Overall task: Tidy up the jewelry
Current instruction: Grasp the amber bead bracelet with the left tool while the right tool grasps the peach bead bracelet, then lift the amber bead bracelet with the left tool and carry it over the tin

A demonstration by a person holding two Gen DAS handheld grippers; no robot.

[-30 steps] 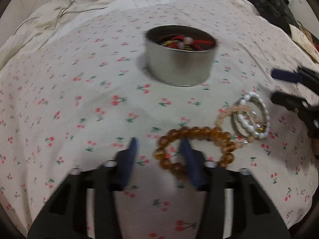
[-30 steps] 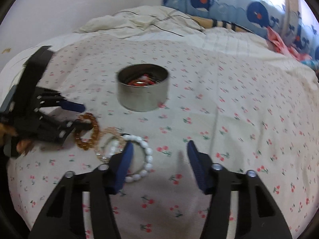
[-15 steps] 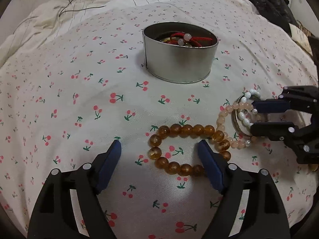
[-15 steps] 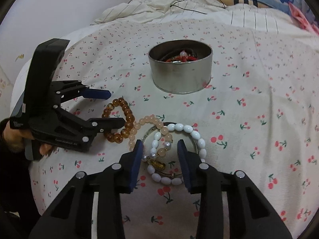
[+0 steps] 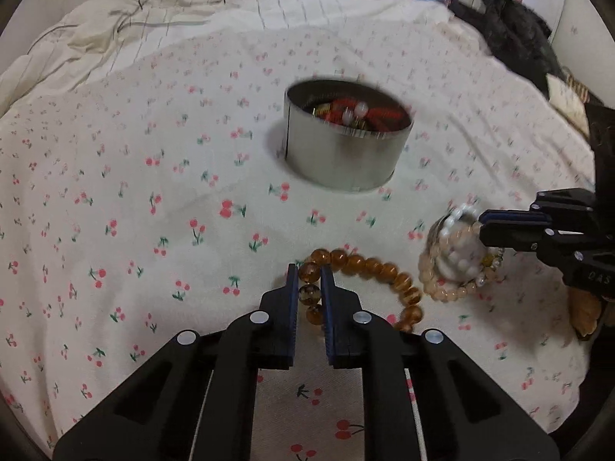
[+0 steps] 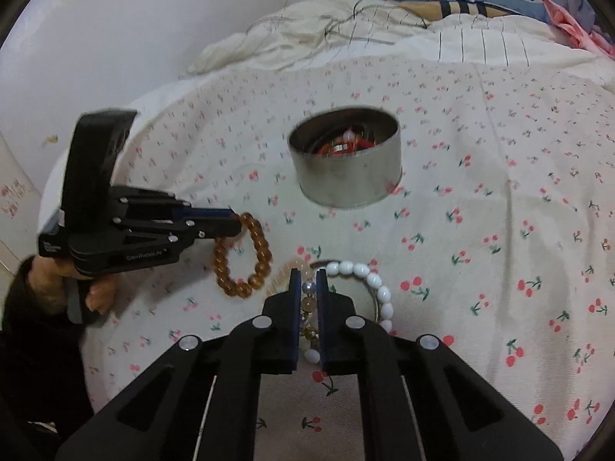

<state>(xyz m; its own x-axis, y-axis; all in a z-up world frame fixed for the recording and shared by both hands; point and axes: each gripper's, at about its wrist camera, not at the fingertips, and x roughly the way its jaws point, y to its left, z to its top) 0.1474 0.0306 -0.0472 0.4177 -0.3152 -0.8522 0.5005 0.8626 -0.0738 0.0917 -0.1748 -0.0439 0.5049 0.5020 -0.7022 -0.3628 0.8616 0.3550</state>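
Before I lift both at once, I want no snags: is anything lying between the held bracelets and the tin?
Nothing visible does. Only bare cherry-print sheet lies between the amber bracelet in the left gripper, the white bead bracelet in the right gripper, and the open tin.

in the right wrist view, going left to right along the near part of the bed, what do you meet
left gripper shut on the amber bead bracelet → right gripper shut on the white bead bracelet → bare cherry-print sheet. The metal tin sits farther back, above the right gripper.
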